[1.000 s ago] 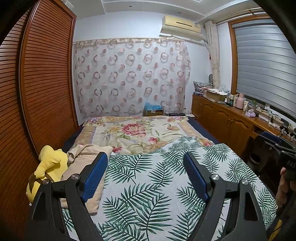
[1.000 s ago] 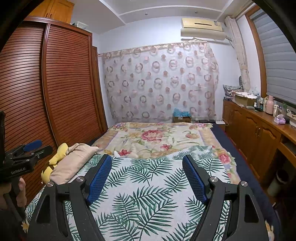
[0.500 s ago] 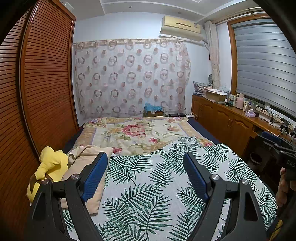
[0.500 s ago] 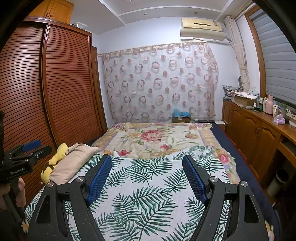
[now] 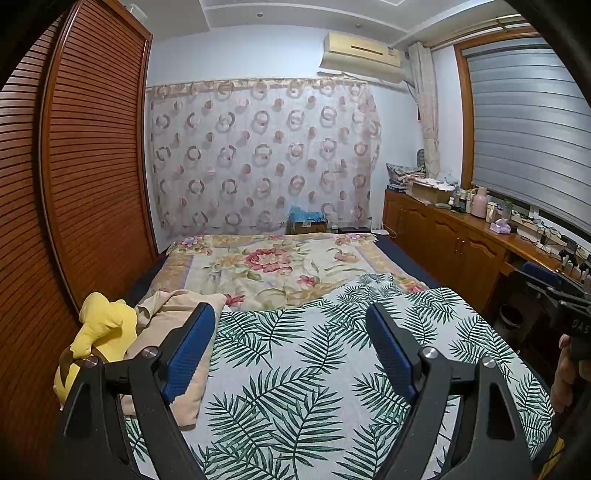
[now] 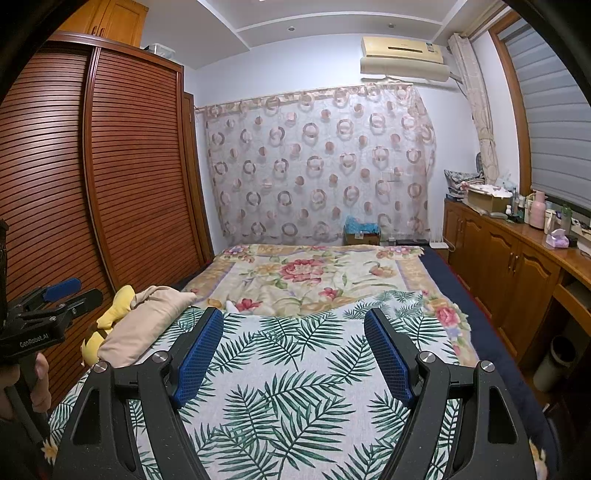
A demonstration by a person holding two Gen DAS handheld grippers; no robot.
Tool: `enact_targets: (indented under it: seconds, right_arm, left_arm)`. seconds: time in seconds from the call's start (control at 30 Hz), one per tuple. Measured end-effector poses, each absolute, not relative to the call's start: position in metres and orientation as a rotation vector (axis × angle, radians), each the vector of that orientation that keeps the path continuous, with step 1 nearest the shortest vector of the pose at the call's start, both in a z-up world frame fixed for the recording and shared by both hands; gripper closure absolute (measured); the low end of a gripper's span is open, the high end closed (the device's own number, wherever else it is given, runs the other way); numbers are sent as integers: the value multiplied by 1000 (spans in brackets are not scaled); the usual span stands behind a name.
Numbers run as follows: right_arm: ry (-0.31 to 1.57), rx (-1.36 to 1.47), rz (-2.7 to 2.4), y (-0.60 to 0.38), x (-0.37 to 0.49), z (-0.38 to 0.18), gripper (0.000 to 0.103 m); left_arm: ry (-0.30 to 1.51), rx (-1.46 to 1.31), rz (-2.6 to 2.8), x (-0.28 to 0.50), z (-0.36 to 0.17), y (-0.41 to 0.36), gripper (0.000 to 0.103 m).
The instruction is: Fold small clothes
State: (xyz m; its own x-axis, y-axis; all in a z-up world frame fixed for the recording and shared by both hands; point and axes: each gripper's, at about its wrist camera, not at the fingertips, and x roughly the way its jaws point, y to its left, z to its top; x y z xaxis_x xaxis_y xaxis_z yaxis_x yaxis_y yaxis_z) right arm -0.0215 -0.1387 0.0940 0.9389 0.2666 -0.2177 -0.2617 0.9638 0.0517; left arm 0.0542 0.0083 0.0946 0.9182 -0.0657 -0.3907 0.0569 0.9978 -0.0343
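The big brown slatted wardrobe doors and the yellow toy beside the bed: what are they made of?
The brown slatted wardrobe doors look like varnished wood: reddish, with a slight sheen on the slats. The yellow toy seems plush fabric, soft, matte and slumped.

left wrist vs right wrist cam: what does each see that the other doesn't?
Left wrist only: the right gripper at the frame's right edge, seen from outside.
Right wrist only: the left gripper at the left edge, a white bin by the cabinets, and cupboards above the wardrobe.
Both: the palm-leaf sheet, beige cloth, yellow plush, and open, empty jaws.
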Motion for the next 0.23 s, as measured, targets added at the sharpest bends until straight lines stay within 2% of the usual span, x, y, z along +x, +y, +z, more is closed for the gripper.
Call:
enact_targets:
  seconds: [0.23]
  right_arm:
    - [222,17,268,-141,-21,95,23]
  left_arm:
    - [403,-22,-63,54,94,9,19]
